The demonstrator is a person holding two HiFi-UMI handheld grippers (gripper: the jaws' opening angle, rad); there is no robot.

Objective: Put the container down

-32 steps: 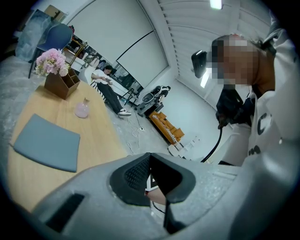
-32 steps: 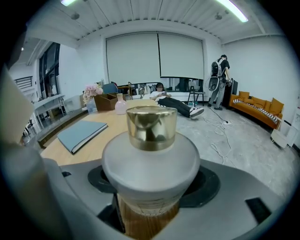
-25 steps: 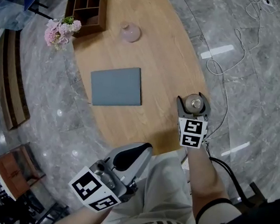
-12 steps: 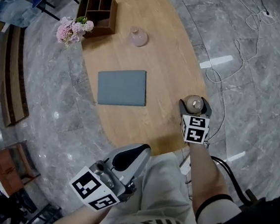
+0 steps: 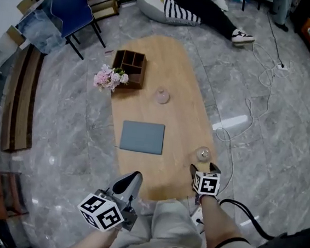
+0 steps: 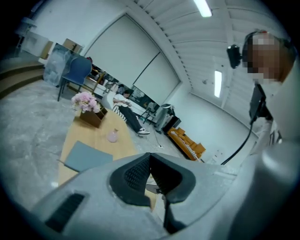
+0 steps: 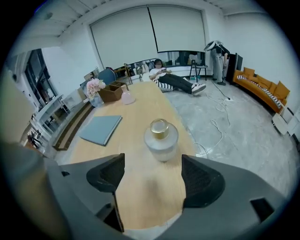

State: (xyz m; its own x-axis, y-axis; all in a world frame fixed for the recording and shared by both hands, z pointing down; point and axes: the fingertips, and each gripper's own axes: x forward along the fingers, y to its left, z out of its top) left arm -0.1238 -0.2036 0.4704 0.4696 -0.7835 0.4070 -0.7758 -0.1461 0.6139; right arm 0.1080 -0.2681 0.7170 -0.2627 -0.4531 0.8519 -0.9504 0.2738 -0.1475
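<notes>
Frosted-glass container [image 7: 161,139] with a gold cap stands upright on the wooden table [image 5: 171,122], close to its right edge at your end. Your right gripper [image 7: 152,171] sits just short of it, with the jaws spread wide and nothing between them. The container is ahead of the tips, roughly centred on the gap, and touches neither pad [image 7: 108,176]. Head view agrees: the container is just beyond the right gripper's tips, and the gripper is low over the table's near end. Your left gripper [image 6: 150,174] is off the table, held by your lap on the left and pointing up the table. Its jaws are pressed together with nothing in them. A grey flat mat [image 5: 142,137] lies mid-table, left of the container and well apart from it. A pink vase [image 5: 161,96] stands beyond the mat. A dark wooden compartment box [image 5: 130,67] is at the far end, with pink flowers [image 5: 109,78] just beside it at the table's left edge. Grey marble floor [image 5: 287,123] all round. A blue chair [image 5: 71,7] is far left, and a person [image 5: 195,4] reclines past the table's far end.
</notes>
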